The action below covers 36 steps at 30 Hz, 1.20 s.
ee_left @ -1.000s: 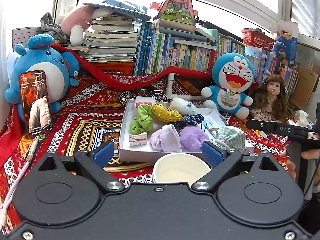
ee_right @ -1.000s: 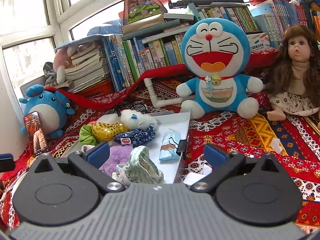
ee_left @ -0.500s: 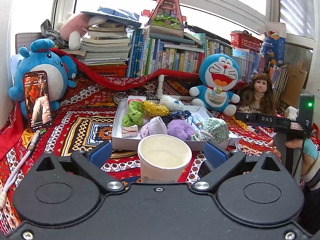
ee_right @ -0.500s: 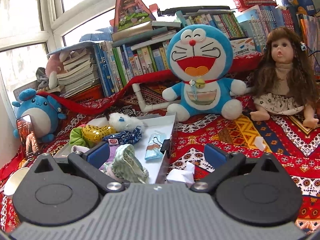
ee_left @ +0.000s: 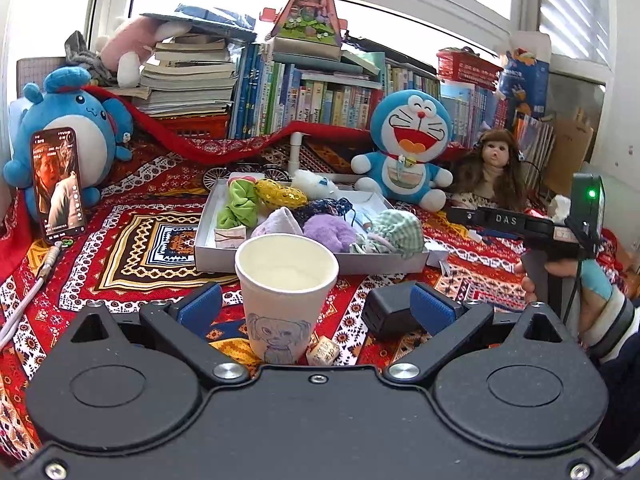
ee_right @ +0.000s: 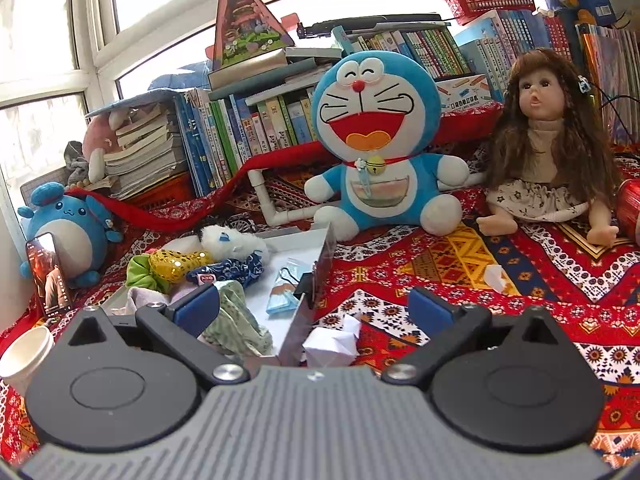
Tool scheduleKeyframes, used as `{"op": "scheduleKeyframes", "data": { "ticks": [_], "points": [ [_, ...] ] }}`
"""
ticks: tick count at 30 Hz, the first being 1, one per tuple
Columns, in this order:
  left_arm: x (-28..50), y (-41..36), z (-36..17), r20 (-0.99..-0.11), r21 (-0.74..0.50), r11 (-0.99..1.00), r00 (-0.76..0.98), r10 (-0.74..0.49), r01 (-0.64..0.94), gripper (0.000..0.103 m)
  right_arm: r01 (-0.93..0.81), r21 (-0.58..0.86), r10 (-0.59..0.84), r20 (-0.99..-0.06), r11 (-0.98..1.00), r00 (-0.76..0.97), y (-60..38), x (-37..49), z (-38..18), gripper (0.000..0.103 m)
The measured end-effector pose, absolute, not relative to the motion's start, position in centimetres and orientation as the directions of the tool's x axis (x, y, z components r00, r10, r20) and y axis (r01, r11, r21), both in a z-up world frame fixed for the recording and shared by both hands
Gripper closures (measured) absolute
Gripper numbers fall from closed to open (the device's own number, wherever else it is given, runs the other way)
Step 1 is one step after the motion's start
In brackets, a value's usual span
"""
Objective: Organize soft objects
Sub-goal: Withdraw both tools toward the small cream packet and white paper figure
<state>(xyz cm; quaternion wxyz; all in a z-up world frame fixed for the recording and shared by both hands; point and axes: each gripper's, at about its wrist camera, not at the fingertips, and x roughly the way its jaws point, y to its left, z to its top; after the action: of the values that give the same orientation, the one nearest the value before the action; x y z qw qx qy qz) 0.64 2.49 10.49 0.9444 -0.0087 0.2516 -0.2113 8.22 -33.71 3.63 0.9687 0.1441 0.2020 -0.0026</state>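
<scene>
Now the left gripper (ee_left: 316,308) has its blue pads wide apart, and the white paper cup with a drawn girl (ee_left: 286,292) stands upright on the red patterned cloth (ee_left: 132,240) between them, touched by neither pad. At twelve o'clock from the cup lies the shallow white tray (ee_left: 208,240) full of soft objects: a green scrunchie (ee_left: 236,210), a purple fluffy piece (ee_left: 328,230), a green checked pouch (ee_left: 396,228). The right gripper (ee_right: 314,310) is also wide open and holds nothing, over the tray's near corner (ee_right: 296,340).
</scene>
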Motion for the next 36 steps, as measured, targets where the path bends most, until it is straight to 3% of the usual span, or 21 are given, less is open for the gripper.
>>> {"op": "scheduleKeyframes", "data": {
  "ticks": [8,13,19,28,36],
  "points": [
    [-1.0,1.1,9.5,-0.492,-0.097,0.901,0.766,-0.413,0.423,0.009,0.060,0.318,0.093,-0.443,0.946,0.892,-34.6,8.1,3.0,0.000],
    [-1.4,-0.1,8.6,-0.526,-0.088,0.885,0.733,-0.431,0.457,0.034,0.042,0.229,0.071,-0.466,0.973,0.882,-33.9,7.9,2.8,0.000],
    [-0.8,-1.6,7.1,-0.568,-0.080,0.892,0.715,-0.407,0.444,0.051,0.022,0.217,0.090,-0.491,0.976,0.866,-33.7,8.0,2.3,0.000],
    [1.3,-2.9,4.5,-0.607,-0.125,0.949,0.735,-0.303,0.288,0.057,0.048,0.092,0.007,-0.524,0.995,0.852,-33.1,8.8,1.9,0.000],
    [2.3,-4.0,2.8,-0.611,-0.138,0.966,0.750,-0.256,0.217,0.059,-0.058,-0.098,-0.004,-0.538,0.993,0.843,-31.0,10.4,1.6,0.000]
  ]
}}
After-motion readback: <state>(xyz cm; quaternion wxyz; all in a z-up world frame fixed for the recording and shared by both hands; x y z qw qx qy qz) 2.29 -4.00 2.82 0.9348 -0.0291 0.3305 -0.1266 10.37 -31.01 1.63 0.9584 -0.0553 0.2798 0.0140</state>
